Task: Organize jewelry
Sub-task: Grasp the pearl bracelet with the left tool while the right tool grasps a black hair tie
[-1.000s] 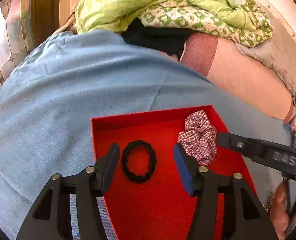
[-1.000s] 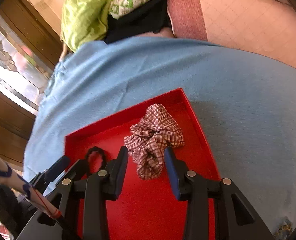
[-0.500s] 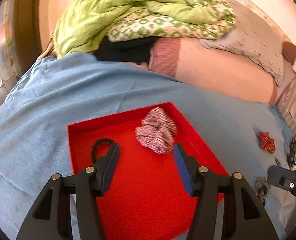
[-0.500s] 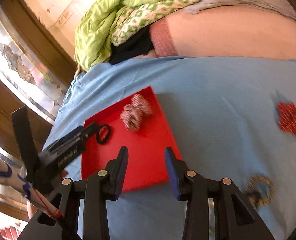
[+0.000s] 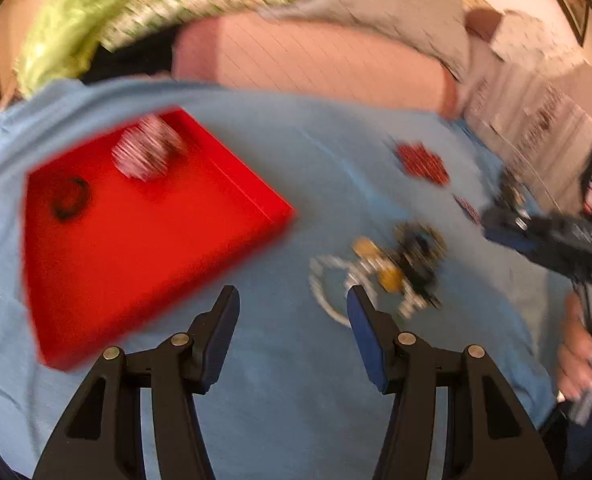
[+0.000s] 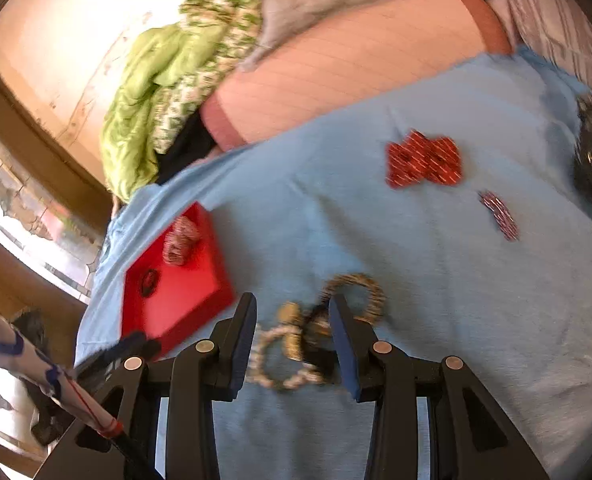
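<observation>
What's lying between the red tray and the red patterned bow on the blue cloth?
Nothing: only bare blue cloth separates the red tray from the red patterned bow, clearest in the right wrist view.

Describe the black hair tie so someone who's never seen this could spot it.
Find the red tray on the blue cloth. Two things lie inside: the black hair tie is the thin dark ring, beside the bulkier checked scrunchie.

Warm daylight comes from the window [image 6: 24, 216] side, the wall [image 6: 76, 40] is overexposed, strong motion blur smears the red tray [image 5: 144, 240], and the fisheye edges bend dark.
</observation>
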